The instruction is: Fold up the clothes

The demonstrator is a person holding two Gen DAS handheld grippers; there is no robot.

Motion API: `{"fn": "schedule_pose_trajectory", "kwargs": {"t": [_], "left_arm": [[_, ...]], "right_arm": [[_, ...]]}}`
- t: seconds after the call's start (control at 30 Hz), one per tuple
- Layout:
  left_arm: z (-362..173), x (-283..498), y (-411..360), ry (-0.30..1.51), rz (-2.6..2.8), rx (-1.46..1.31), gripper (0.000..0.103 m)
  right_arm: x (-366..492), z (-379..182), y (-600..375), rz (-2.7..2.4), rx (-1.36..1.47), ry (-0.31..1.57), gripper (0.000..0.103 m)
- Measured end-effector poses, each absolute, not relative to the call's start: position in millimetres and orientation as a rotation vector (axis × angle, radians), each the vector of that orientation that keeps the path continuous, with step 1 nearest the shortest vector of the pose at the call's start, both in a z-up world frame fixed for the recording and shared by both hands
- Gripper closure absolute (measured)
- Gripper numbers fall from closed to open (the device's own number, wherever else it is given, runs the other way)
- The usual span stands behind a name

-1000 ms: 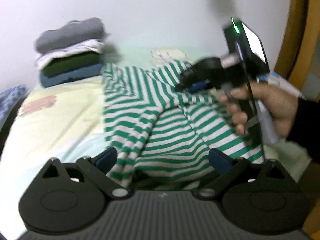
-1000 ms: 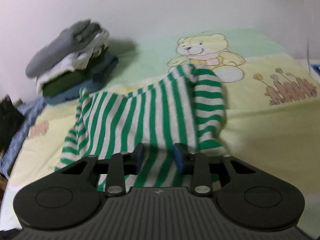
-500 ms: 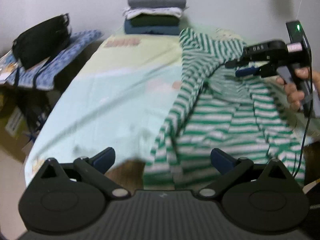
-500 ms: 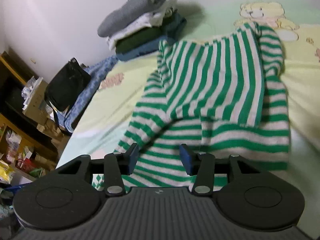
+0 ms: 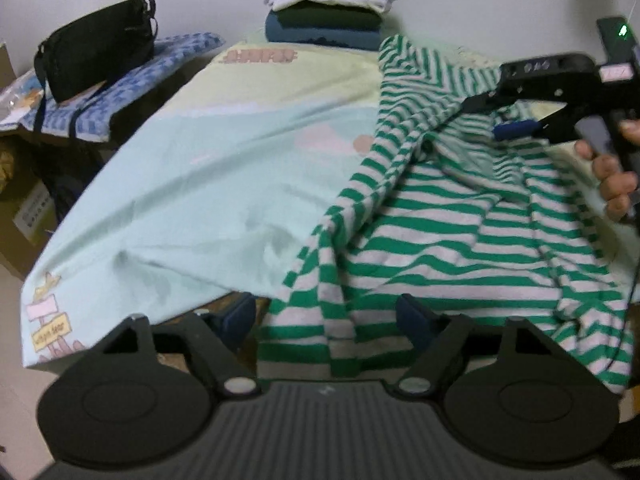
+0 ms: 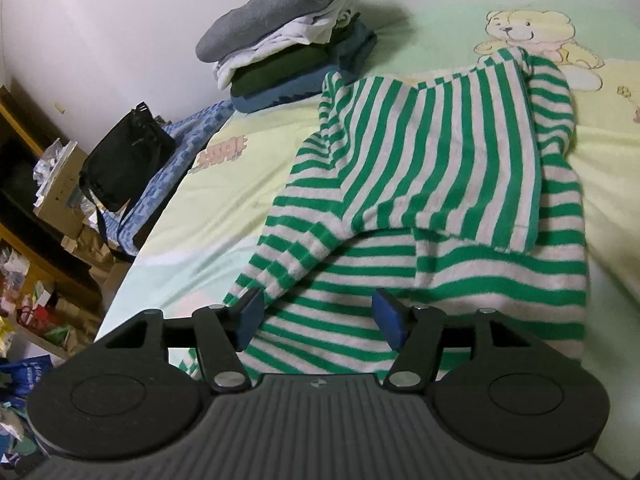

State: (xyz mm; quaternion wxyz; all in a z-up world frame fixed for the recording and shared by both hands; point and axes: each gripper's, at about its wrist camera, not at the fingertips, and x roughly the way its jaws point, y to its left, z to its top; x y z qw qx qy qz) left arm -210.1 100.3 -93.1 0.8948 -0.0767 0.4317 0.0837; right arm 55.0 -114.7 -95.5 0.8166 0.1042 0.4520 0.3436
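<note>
One garment on the bed (image 5: 208, 184): a green-and-white striped top (image 5: 448, 236), lying crumpled in the right half of the left wrist frame and centre to right of the right wrist frame. Upper part is folded down over the lower body, so stripes run near-vertical on the flap and horizontal beneath. A long fold or sleeve, which I cannot tell, trails down the left edge of the top toward the bed's near edge. Hem hangs over that edge at lower centre.

Left gripper (image 5: 326, 322): fingers spread wide, hem between them, no contact visible.

Right gripper (image 6: 318, 314): fingers spread, poised over the lower striped cloth, pinching nothing. In the left wrist view it sits at upper right, held by a hand (image 5: 612, 184).

Stack (image 6: 288, 40) of folded clothes at the bed's far end, apart from the top. Black bag (image 5: 96, 46) at upper left, off the bed.
</note>
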Motion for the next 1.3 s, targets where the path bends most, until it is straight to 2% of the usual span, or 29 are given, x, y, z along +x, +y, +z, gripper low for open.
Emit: {"fn": "schedule_pose_trajectory", "kwargs": {"t": [0.07, 0.1, 0.17, 0.4, 0.47, 0.5, 0.53, 0.57, 0.63, 0.87, 1.2, 1.3], "left_arm": [[-95.3, -208.4, 104.9, 0.916, 0.176, -0.165, 0.063], [-95.8, -208.0, 107.6, 0.924, 0.176, -0.170, 0.066], [-90.7, -211.5, 115.0, 0.914, 0.185, -0.191, 0.081], [-76.6, -220.4, 116.6, 0.888, 0.256, -0.169, 0.089], [-72.2, -222.3, 112.6, 0.884, 0.263, -0.153, 0.090], [-68.4, -224.0, 110.8, 0.880, 0.263, -0.155, 0.091], [-64.2, -226.0, 109.3, 0.874, 0.261, -0.157, 0.091], [-57.9, -228.9, 108.6, 0.864, 0.255, -0.160, 0.092], [-42.6, -235.0, 105.5, 0.837, 0.240, -0.157, 0.097], [-13.4, -242.0, 78.8, 0.821, 0.070, -0.163, 0.097], [-74.4, -206.3, 27.6, 1.002, -0.239, -0.157, 0.097], [-87.1, -198.7, 20.6, 1.034, -0.298, -0.139, 0.093]], "right_arm": [[62.2, -97.7, -114.4, 0.710, 0.246, 0.972, 0.040], [65.8, -98.8, -114.2, 0.699, 0.257, 0.977, 0.040], [72.9, -100.9, -113.8, 0.676, 0.281, 0.985, 0.040], [92.0, -108.0, -100.0, 0.651, 0.333, 0.976, 0.040], [96.1, -107.7, -97.5, 0.644, 0.338, 0.970, 0.043], [96.9, -106.1, -96.8, 0.644, 0.328, 0.968, 0.060], [96.9, -103.1, -96.6, 0.658, 0.311, 0.956, 0.089], [96.8, -100.1, -96.9, 0.670, 0.298, 0.944, 0.091], [95.5, -91.8, -105.1, 0.694, 0.328, 0.920, 0.091], [94.4, -65.6, -130.6, 0.693, 0.343, 0.806, 0.091], [110.0, -100.5, -111.5, 0.624, 0.158, 0.843, 0.091], [109.8, -98.5, -111.2, 0.628, 0.137, 0.842, 0.086]]}}
